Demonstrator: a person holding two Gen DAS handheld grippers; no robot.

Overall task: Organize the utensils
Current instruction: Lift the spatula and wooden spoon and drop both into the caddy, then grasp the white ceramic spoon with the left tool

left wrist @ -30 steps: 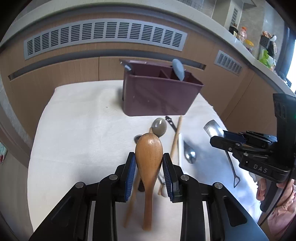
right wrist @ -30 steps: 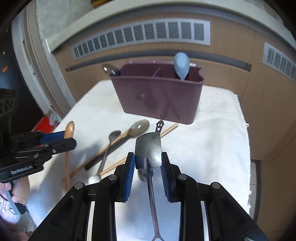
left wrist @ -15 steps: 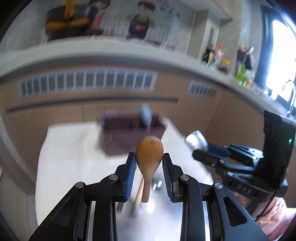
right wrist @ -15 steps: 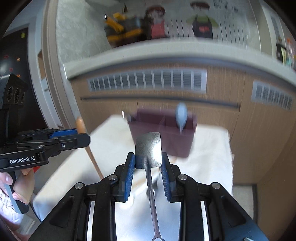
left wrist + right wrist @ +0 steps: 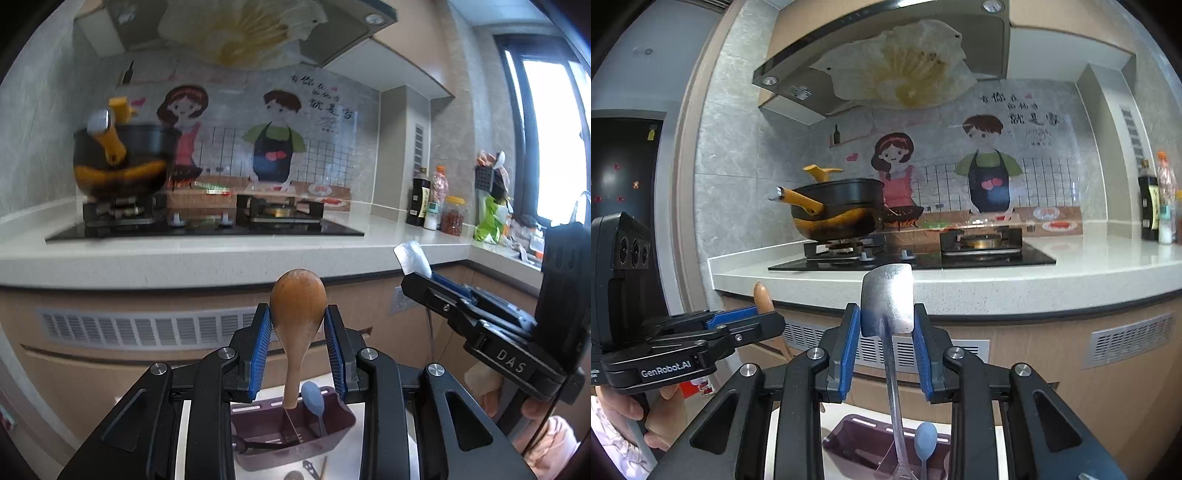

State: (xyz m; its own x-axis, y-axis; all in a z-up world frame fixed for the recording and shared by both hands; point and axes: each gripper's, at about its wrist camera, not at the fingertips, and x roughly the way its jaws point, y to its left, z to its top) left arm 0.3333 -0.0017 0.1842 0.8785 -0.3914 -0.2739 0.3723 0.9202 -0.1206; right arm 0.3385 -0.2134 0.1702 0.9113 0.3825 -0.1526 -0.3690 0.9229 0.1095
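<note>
My left gripper (image 5: 298, 332) is shut on the bowl of a wooden spoon (image 5: 297, 314), whose handle hangs down over the maroon utensil caddy (image 5: 291, 439). A blue spoon (image 5: 314, 397) stands in that caddy. My right gripper (image 5: 886, 332) is shut on the flat bowl of a metal spoon (image 5: 886, 295); its handle drops toward the caddy (image 5: 864, 443) beside the blue spoon (image 5: 925, 439). Each gripper shows in the other's view: the right gripper (image 5: 424, 280) at right, the left gripper (image 5: 757, 321) at left, both raised high above the white table.
A kitchen counter (image 5: 184, 258) with a gas hob and a black and yellow pot (image 5: 122, 162) fills the background. Bottles and jars (image 5: 436, 206) stand at its right end. A few utensils (image 5: 306, 469) lie on the table in front of the caddy. A hand (image 5: 624, 406) holds the left gripper.
Both grippers have risen well above the table and tilted up toward level, each still clamped on its spoon. The caddy has dropped to the bottom of both views and the counter has come into sight.
</note>
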